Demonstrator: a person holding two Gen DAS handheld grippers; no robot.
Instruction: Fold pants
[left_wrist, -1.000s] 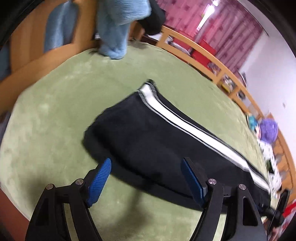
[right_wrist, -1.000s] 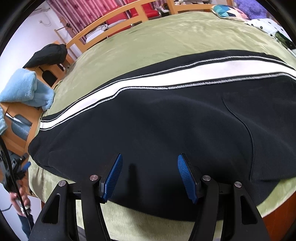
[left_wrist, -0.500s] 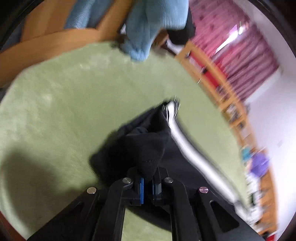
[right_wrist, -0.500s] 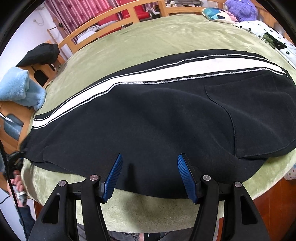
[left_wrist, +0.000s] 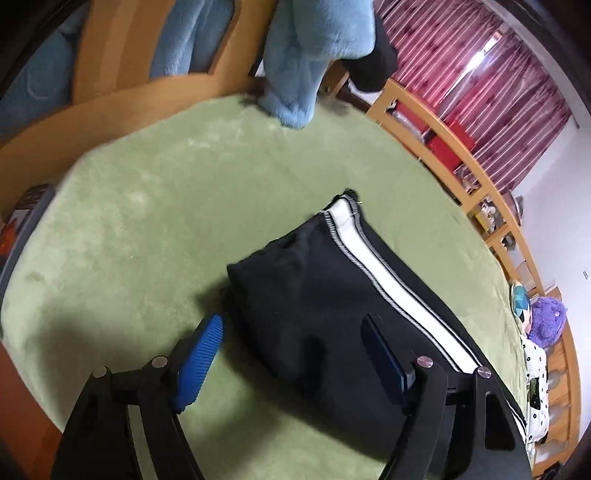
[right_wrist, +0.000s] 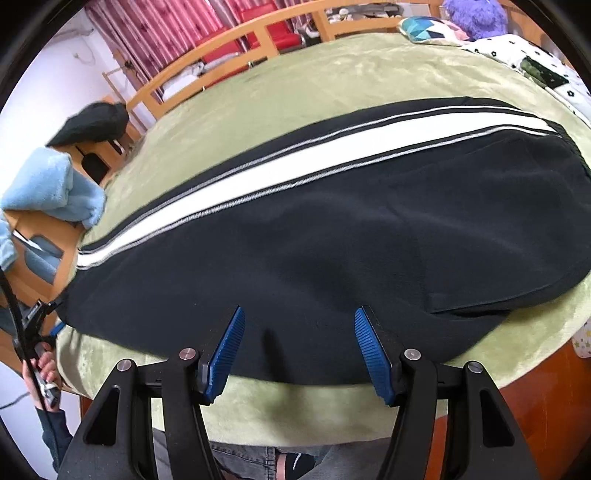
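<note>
The left gripper hovers over the hem end of the black pants, jaws opening, apparently gripping nothing. The right gripper hangs spread above the pants' near edge on the green blanket.

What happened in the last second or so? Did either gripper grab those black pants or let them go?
The left gripper pinched the leg end of the black pants half a second ago, bunching it up; now its jaws are opening and the cloth lies released on the green blanket. The right gripper stayed open, holding nothing, and drew back toward the pants' near edge. The blue towel has not moved.
</note>
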